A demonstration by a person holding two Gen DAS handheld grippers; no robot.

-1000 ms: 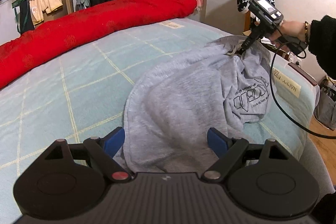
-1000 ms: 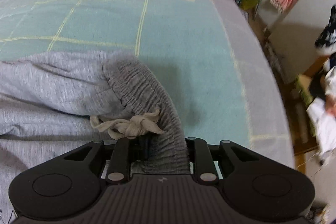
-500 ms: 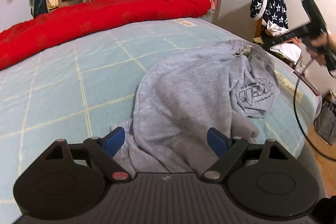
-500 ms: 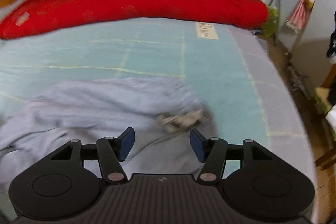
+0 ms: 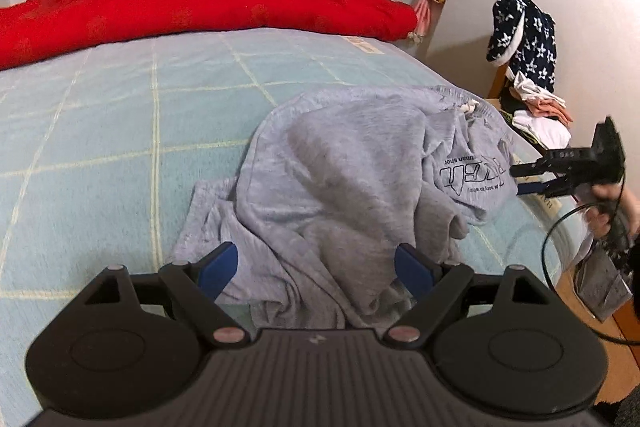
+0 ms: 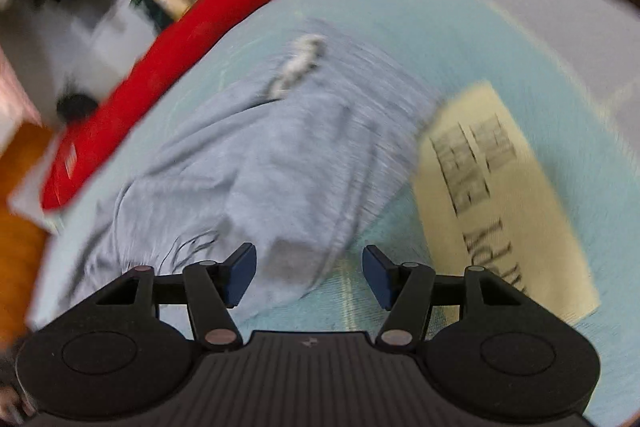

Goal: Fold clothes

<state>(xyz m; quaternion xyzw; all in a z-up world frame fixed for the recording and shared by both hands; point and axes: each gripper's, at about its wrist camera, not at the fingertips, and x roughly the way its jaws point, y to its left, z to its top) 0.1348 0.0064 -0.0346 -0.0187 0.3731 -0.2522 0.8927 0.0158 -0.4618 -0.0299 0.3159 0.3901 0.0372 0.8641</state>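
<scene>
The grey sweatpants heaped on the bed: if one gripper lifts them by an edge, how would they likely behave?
The grey sweatpants lie in soft folds, so they would probably hang limp and trail. The knit looks thick, so likely not slippery. Its drawstring may dangle.

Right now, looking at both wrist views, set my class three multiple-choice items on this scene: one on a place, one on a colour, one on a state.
1. Where do the grey shorts lie?
A. on the bed
B. on the chair
C. on the floor

2. What colour is the quilt at the far edge of the bed?
A. blue
B. red
C. white

3. How is the right claw?
A. shut on cloth
B. shut, empty
C. open

Answers: 1 A, they are crumpled on the checked cover. 2 B, it is plainly red. 3 C, its blue pads stand apart.
</scene>
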